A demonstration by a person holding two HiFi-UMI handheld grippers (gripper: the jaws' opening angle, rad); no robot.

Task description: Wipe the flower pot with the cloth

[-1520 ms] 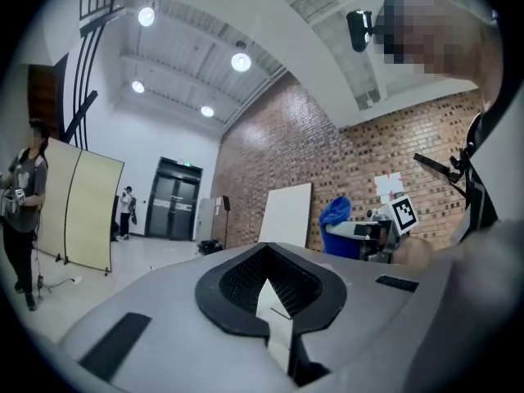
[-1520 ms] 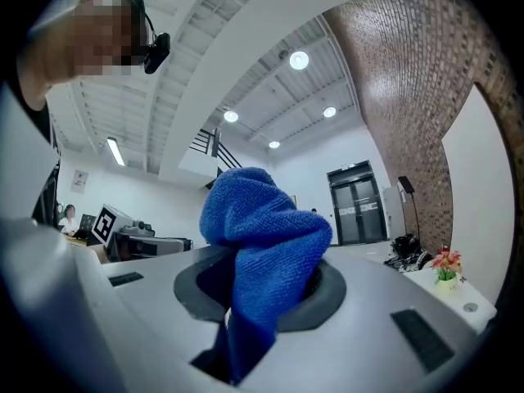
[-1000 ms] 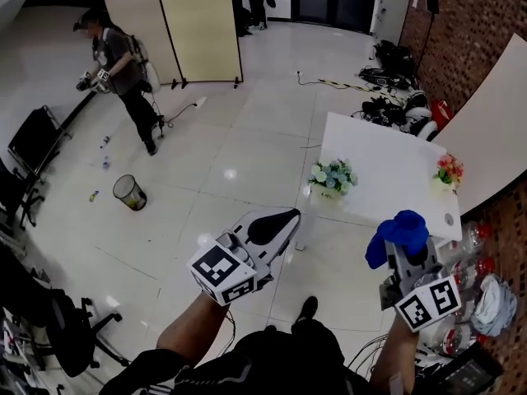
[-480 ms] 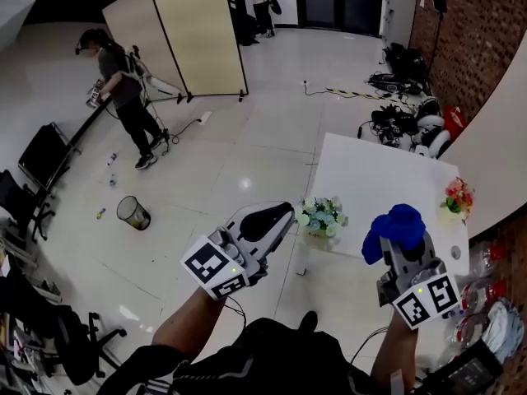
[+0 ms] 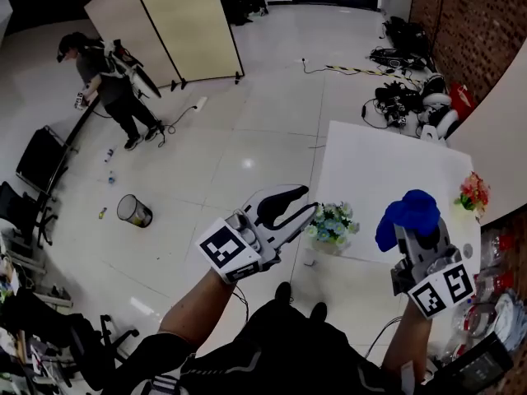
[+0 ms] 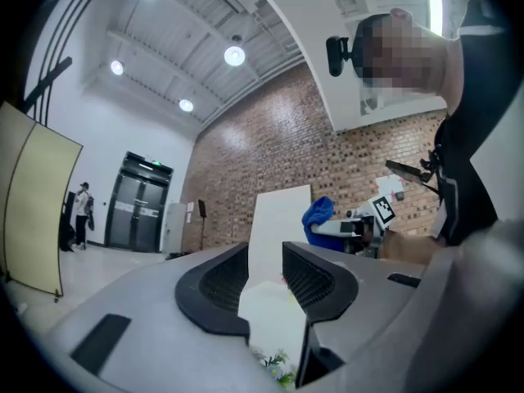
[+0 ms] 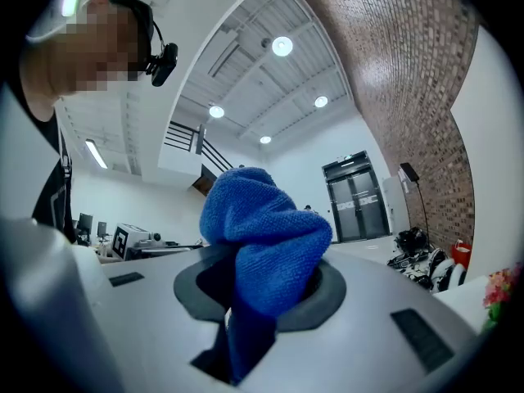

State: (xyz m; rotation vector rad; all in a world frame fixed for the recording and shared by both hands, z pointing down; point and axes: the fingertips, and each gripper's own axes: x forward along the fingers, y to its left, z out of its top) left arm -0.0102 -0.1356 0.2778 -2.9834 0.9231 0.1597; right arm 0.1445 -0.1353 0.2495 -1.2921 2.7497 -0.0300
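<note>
Both arms reach forward, level. The right gripper [image 5: 417,230] squeezes the blue cloth [image 5: 409,212]. The left gripper [image 5: 310,200] has just been opening its jaws, with nothing between them. The flower pot [image 5: 332,224] stands at the near edge of the counter [image 5: 387,175].

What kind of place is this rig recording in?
Probably an open lab or office hall, not a home: brick wall, folding partition, and gear and cables piled on the tiled floor.
</note>
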